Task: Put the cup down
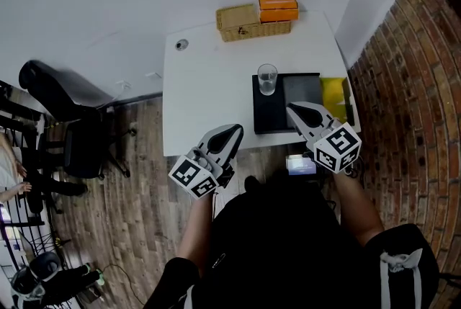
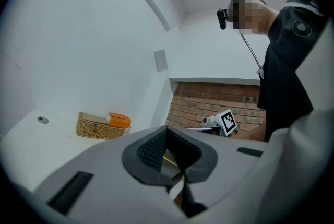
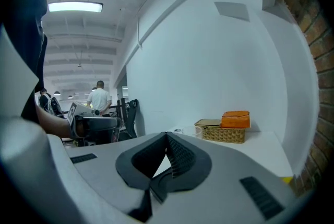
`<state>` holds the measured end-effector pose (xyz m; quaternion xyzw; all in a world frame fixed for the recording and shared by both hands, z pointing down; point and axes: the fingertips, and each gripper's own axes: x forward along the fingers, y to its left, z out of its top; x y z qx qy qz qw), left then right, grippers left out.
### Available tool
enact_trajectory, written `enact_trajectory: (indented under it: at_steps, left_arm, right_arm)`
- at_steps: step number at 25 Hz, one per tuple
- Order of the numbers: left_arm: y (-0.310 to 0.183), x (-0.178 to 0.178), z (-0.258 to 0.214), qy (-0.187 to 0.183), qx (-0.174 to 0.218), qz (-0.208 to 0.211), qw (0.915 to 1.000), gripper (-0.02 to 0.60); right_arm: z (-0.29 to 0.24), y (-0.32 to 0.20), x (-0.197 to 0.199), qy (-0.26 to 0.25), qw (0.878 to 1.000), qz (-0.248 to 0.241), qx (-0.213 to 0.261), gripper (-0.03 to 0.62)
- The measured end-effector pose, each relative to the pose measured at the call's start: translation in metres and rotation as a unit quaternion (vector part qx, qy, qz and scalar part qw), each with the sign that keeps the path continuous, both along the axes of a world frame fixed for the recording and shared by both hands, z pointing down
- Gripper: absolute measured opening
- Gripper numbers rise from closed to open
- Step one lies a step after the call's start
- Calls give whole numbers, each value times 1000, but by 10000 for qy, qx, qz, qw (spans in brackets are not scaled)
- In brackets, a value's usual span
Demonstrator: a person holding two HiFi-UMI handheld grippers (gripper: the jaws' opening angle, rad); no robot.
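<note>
A clear glass cup point(image 1: 267, 79) stands upright on the back left corner of a black tray point(image 1: 288, 109) on the white table point(image 1: 209, 91). My right gripper point(image 1: 292, 108) hovers over the tray's front edge, a short way in front of the cup, shut with nothing in it. My left gripper point(image 1: 235, 130) hangs at the table's front edge, left of the tray, also shut and empty. In the left gripper view the jaws point(image 2: 167, 133) meet tip to tip; the right gripper view shows its jaws point(image 3: 167, 138) pressed together the same way.
A wicker basket point(image 1: 248, 21) with an orange box point(image 1: 278, 9) sits at the table's back edge, and a yellow object point(image 1: 333, 97) lies right of the tray. A black office chair point(image 1: 72, 120) stands to the left, and a brick wall point(image 1: 410, 84) runs along the right.
</note>
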<state>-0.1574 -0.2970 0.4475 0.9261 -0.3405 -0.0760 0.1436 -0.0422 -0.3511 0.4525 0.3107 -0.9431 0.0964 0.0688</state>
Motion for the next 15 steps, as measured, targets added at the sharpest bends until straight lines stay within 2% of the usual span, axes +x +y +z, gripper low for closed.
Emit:
enact_trajectory:
  at_steps: [15]
  left_arm:
    - [2,5,1,-7,-2,4,10000,8]
  right_arm:
    - [5,3,2,256,9996,-15,127,15]
